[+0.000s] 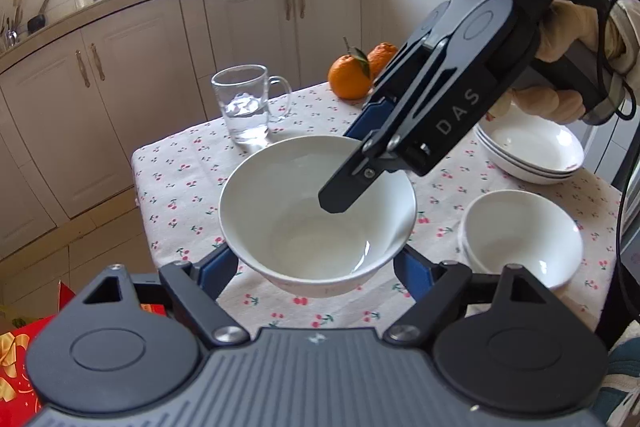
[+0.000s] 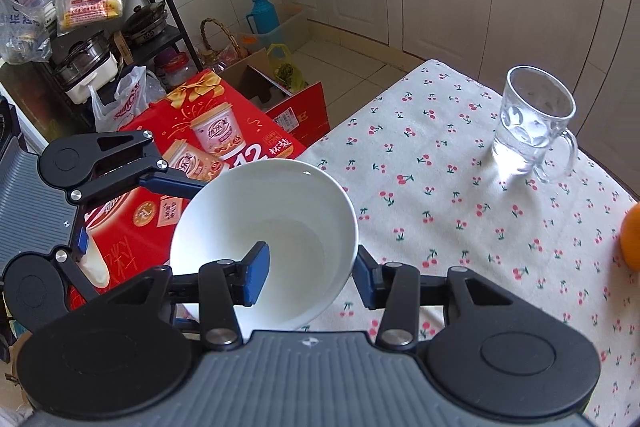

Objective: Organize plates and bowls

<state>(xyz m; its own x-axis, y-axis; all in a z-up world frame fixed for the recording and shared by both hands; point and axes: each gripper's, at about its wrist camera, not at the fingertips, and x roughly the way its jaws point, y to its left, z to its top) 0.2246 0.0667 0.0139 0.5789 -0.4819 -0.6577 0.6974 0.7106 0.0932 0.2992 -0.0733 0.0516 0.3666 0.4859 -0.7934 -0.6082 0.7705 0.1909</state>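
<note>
A white bowl (image 1: 316,215) hangs above the cherry-print tablecloth (image 1: 180,171). My left gripper (image 1: 316,267) holds it from outside, one blue pad on each side of its lower wall. My right gripper (image 1: 352,163) comes down from the upper right, with one finger inside the bowl and one outside its far rim. In the right wrist view the bowl (image 2: 280,227) sits between the right gripper's (image 2: 312,277) pads, the left pad inside and the right pad outside the wall. A stack of white bowls (image 1: 524,239) and a stack of white plates (image 1: 532,151) stand at the right.
A glass mug (image 1: 248,103) with a little water stands at the table's far left, also in the right wrist view (image 2: 532,127). Two oranges (image 1: 352,75) lie at the far edge. Red gift boxes (image 2: 192,147) sit on the floor beside the table. Kitchen cabinets (image 1: 248,23) stand behind.
</note>
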